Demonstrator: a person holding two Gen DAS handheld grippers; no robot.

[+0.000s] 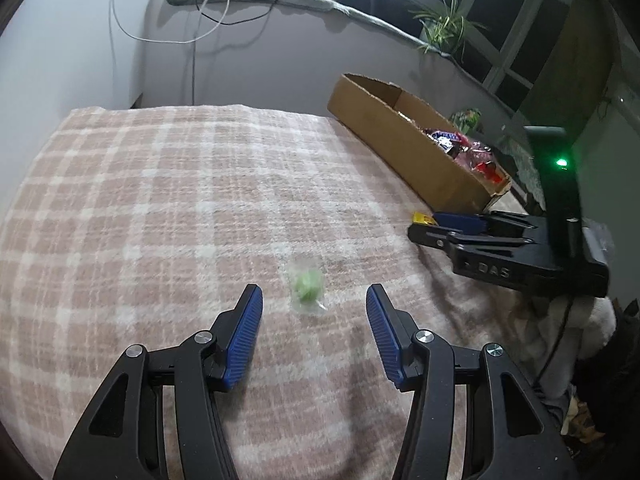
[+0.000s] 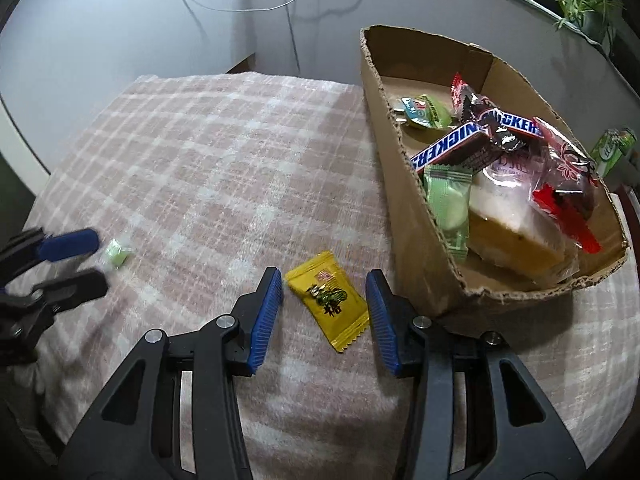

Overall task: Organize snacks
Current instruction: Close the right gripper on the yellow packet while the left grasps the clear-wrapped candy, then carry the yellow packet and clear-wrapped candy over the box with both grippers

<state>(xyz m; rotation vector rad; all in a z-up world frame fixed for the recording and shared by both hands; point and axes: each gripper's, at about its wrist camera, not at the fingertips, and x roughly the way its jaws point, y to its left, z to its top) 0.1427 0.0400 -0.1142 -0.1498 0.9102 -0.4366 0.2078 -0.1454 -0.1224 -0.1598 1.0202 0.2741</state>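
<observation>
A small green candy (image 1: 306, 290) in clear wrap lies on the plaid blanket (image 1: 168, 200), just ahead of and between the tips of my open left gripper (image 1: 314, 294). It also shows in the right wrist view (image 2: 116, 253), next to the left gripper (image 2: 76, 258). A yellow snack packet (image 2: 328, 305) lies flat between the open jaws of my right gripper (image 2: 324, 282), which holds nothing. The right gripper shows in the left wrist view (image 1: 436, 226), with the packet's corner (image 1: 423, 218) beside it. A cardboard box (image 2: 404, 184) holds several snacks, including Snickers bars (image 2: 452, 146).
The box (image 1: 384, 136) stands at the blanket's far right edge, just right of the right gripper. Cables hang on the wall behind (image 1: 192, 32). A potted plant (image 1: 444, 24) stands on the window sill. Clutter lies off the bed's right side (image 1: 576, 420).
</observation>
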